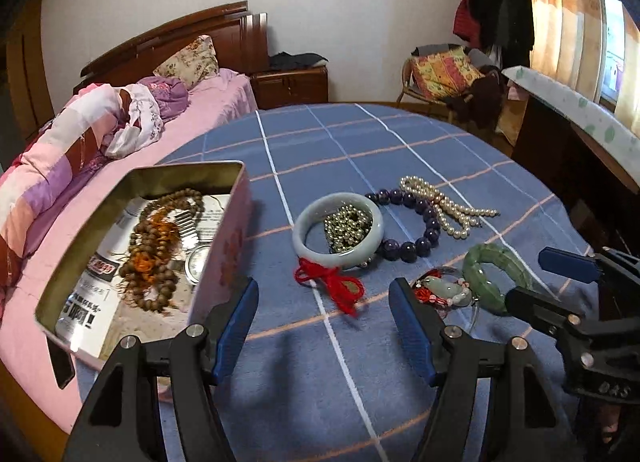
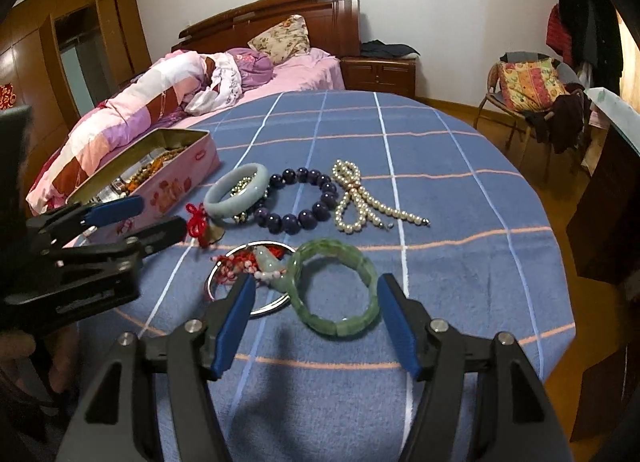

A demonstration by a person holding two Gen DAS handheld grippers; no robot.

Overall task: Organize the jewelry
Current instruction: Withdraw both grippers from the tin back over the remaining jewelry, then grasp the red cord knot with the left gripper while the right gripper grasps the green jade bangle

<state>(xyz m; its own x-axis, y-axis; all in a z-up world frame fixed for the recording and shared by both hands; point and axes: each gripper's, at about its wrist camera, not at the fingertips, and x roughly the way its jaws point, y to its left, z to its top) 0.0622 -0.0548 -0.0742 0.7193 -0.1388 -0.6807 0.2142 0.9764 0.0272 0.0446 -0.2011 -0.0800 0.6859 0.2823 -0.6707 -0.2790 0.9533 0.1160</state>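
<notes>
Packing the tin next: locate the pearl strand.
The pearl strand lies on the blue cloth, right of the purple bead bracelet, in both views.

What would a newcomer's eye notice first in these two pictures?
First, the jewelry spread on the blue checked tablecloth: a purple bead bracelet in the middle, a pearl strand to its right, and a green bangle nearest the open right gripper. Then the pink tin at the left, holding brown beads, beside the open left gripper.

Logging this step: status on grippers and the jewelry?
Left gripper open, empty. Right gripper open, low behind green bangle. Wooden beads in tin; the rest lies on the cloth. Nothing blocking.
</notes>
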